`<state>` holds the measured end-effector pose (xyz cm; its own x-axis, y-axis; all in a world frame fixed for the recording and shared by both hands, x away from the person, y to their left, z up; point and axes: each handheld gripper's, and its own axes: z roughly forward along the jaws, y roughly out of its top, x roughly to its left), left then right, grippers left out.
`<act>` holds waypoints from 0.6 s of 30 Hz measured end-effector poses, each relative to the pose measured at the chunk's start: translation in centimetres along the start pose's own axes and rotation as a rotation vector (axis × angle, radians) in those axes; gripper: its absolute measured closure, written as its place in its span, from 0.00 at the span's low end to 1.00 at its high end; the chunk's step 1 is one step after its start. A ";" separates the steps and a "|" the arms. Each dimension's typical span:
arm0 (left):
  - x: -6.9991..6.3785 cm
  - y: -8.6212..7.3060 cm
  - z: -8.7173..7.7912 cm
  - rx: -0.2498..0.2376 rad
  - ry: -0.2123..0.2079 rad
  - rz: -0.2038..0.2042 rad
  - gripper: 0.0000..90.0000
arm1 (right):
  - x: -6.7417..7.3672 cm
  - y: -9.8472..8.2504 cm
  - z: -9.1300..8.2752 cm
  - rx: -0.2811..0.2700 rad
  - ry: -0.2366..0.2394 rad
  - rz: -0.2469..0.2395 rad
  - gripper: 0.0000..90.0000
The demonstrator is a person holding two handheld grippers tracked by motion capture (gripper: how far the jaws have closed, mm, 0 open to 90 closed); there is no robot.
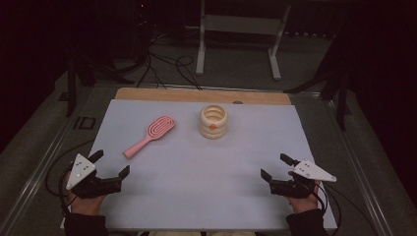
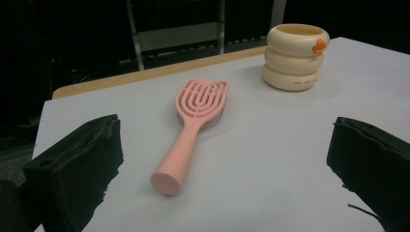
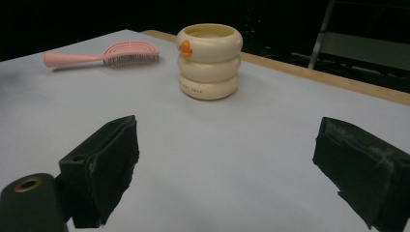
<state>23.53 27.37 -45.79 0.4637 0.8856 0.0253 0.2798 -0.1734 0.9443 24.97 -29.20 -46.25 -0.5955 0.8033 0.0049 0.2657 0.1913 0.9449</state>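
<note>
While both jaws are gaping empty, left gripper (image 1: 112, 165) and right gripper (image 1: 275, 166) are idling at the table's near edge, pink hairbrush (image 1: 150, 134) and cream ringed cup (image 1: 213, 121) lying untouched, so nothing looks begun.

Two black hand-held grippers, dark sleeves

Each gripper, left (image 1: 111, 162) and right (image 1: 276, 165), had blocky black jaws, a grey triangular plate with small dots, and a thin black cable trailing behind.

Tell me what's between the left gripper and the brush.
Nothing: bare white sheet separates the open left gripper from the brush, clearest in the left gripper view.
</note>
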 end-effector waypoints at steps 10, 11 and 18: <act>-0.2 0.2 0.3 0.018 0.002 0.006 0.00 | -0.1 -0.1 0.0 0.003 -0.006 -0.006 0.10; -0.2 0.3 0.3 0.025 0.000 0.008 0.00 | -0.2 -0.1 0.0 0.003 -0.007 -0.002 0.10; -0.1 0.6 0.7 0.046 -0.006 0.002 0.00 | 0.0 -0.2 0.2 0.014 -0.002 -0.004 0.10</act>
<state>24.27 26.89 -45.42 0.4691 0.8828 0.0249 0.3177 -0.1950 0.9279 25.08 -29.12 -46.50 -0.5952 0.8036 0.0008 0.2742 0.2022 0.9402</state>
